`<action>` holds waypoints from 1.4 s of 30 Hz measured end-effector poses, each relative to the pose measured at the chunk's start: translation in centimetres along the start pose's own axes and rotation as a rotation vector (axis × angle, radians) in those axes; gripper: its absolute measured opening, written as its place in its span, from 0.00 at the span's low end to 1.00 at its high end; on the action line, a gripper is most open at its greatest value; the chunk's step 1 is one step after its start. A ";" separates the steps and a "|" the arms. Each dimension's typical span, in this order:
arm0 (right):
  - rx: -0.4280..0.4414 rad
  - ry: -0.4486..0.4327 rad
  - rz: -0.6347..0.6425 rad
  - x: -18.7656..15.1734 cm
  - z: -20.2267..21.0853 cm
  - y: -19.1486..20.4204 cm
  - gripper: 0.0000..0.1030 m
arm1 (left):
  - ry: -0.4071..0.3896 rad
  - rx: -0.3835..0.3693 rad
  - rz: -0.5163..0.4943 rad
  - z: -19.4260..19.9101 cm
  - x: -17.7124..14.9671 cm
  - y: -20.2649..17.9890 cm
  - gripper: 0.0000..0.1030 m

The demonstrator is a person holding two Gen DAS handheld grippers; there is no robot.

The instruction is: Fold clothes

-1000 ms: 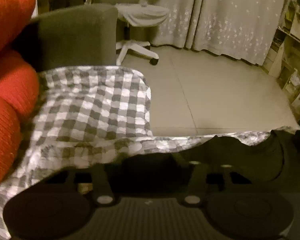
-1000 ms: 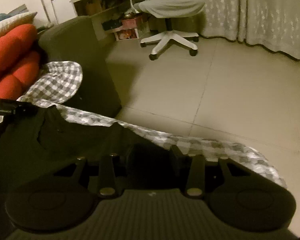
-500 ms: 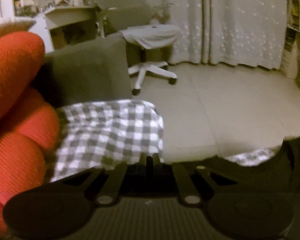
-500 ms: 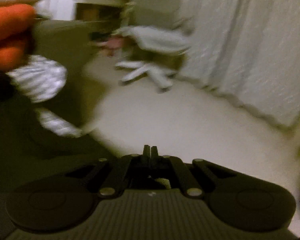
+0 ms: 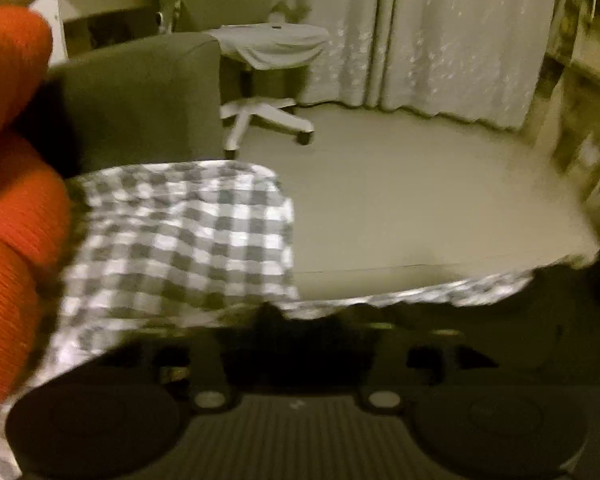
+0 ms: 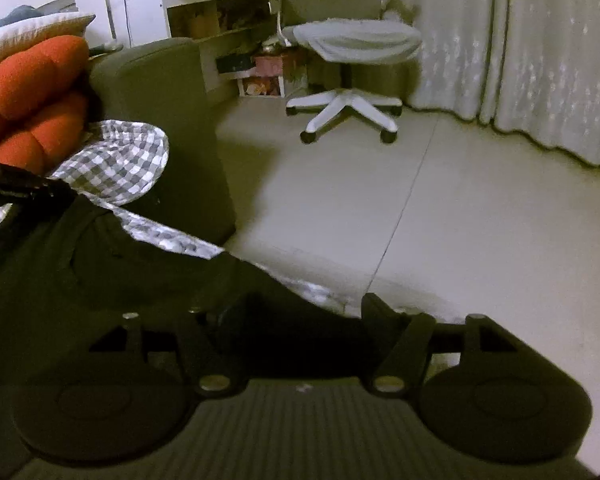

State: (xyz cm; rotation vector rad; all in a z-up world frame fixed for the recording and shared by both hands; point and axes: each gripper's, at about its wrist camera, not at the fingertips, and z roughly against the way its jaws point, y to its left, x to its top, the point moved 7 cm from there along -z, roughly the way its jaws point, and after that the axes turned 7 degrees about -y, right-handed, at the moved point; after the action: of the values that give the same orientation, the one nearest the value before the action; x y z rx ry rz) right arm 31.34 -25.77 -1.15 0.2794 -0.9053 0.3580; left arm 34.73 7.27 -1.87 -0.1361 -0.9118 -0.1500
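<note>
A dark garment (image 6: 100, 280) lies spread on a checked cloth (image 5: 180, 240) over a sofa seat, its far edge running close to the cloth's front hem above the floor (image 6: 420, 220). The left tongs (image 5: 296, 344) sit low over the garment near that edge; the view is blurred and dark fabric hides the tips, so whether they are parted or gripping cannot be told. The right tongs (image 6: 284, 320) stand wide apart: the right finger (image 6: 380, 312) shows clear over the cloth's hem, the left is lost against the dark fabric, and nothing can be seen clamped between them.

An orange cushion (image 5: 12, 200) crowds the left tongs on the left, touching the checked cloth. Behind it rises the grey sofa arm (image 6: 160, 100), boxing in the seat's far end. Part of the left tool (image 6: 20, 192) shows at the left of the right wrist view, above the garment.

Beyond the seat's front edge the tiled floor is open. A white swivel chair (image 6: 348, 80) with cloth draped on its seat stands well apart, before a shelf unit (image 6: 220, 20). Pale curtains (image 5: 440, 40) close the far wall, and more shelves (image 5: 588, 120) line the right side.
</note>
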 end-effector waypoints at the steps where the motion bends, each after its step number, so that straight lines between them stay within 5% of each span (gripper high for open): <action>1: -0.012 0.015 0.013 -0.2 -0.2 0.0 0.56 | -0.010 -0.017 0.011 0.1 -0.1 -0.1 0.55; 2: -0.039 0.018 0.035 -0.3 -0.5 0.2 0.34 | -0.007 -0.014 -0.004 -0.2 -0.4 -0.4 0.42; 4: -0.078 0.016 0.071 -0.5 -0.7 0.7 0.13 | 0.002 0.041 -0.097 -0.5 -1.2 -1.2 0.11; 5: -0.088 0.006 0.085 -0.4 -0.5 1.0 0.05 | -0.019 0.050 -0.144 -0.4 -1.4 -1.8 0.08; 21: -0.356 -0.186 0.262 3.4 1.2 1.4 0.03 | -0.176 0.218 -0.161 1.6 3.4 -2.3 0.04; 24: -0.382 -0.200 0.278 4.1 1.4 1.3 0.03 | -0.146 0.245 -0.202 0.1 2.6 -2.4 0.04; 27: -0.421 -0.186 0.296 4.1 0.2 1.2 0.03 | -0.116 0.272 -0.243 -1.3 1.8 -2.6 0.04; 29: -0.424 -0.096 0.285 2.6 -2.3 1.1 0.03 | -0.096 0.291 -0.271 -2.2 1.3 -2.6 0.05; 33: -0.407 -0.002 0.219 0.4 -4.4 0.7 0.07 | -0.067 0.253 -0.224 -2.1 0.2 -1.7 0.11; 35: -0.388 0.002 0.164 -0.3 -3.9 0.4 0.33 | -0.116 0.207 -0.120 0.2 1.3 -0.1 0.16; 37: -0.370 -0.086 0.047 0.7 -0.6 -0.9 0.63 | -0.169 0.221 -0.013 3.1 2.4 2.1 0.22; 42: -0.372 -0.111 -0.187 -0.5 6.3 -5.5 0.65 | -0.168 0.255 0.160 8.8 1.3 6.1 0.22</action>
State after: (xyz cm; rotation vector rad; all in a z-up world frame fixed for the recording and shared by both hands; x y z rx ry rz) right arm 28.90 -33.26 1.68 0.0391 -1.0267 -0.0021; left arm 29.83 14.78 4.15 0.0160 -1.0753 0.1284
